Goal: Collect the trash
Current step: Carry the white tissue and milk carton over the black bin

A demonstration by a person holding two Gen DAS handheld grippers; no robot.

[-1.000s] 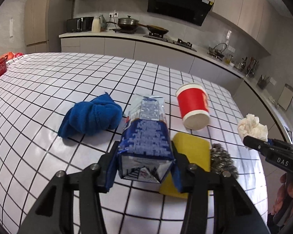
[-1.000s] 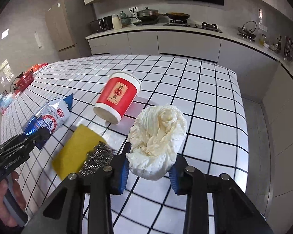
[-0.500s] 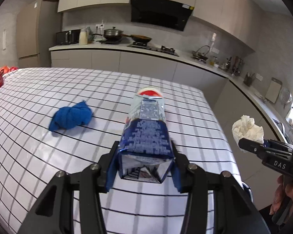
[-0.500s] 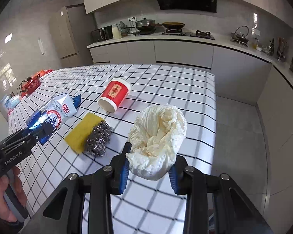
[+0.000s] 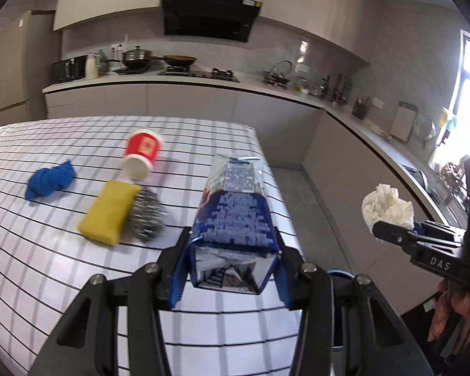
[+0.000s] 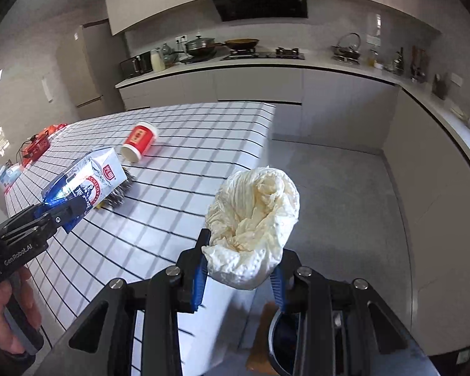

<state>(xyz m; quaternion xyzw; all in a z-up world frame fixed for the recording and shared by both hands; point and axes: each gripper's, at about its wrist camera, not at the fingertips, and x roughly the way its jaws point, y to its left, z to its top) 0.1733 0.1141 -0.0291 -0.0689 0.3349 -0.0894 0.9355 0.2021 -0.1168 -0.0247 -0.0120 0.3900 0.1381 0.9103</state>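
Observation:
My left gripper (image 5: 232, 260) is shut on a blue and white milk carton (image 5: 235, 216), held above the right end of the checked table (image 5: 47, 266). My right gripper (image 6: 239, 272) is shut on a crumpled white paper wad (image 6: 257, 219), past the table's edge over the grey floor. Below it shows the dark mouth of a round bin (image 6: 279, 341), partly hidden by the fingers. A red paper cup (image 5: 142, 153) lies on its side on the table. In the right wrist view the left gripper (image 6: 62, 213) and its carton (image 6: 91, 181) are at the left.
A yellow sponge (image 5: 108, 208), a steel wool ball (image 5: 147, 216) and a blue cloth (image 5: 48, 180) lie on the table. Grey kitchen cabinets (image 6: 338, 103) line the back and right walls, with open floor (image 6: 344, 188) between them and the table. A hand (image 6: 3, 307) holds the left gripper's handle.
Both grippers have travelled to the right and slightly up with their loads, from over the table's objects to its right edge. The floor and the bin have come into view.

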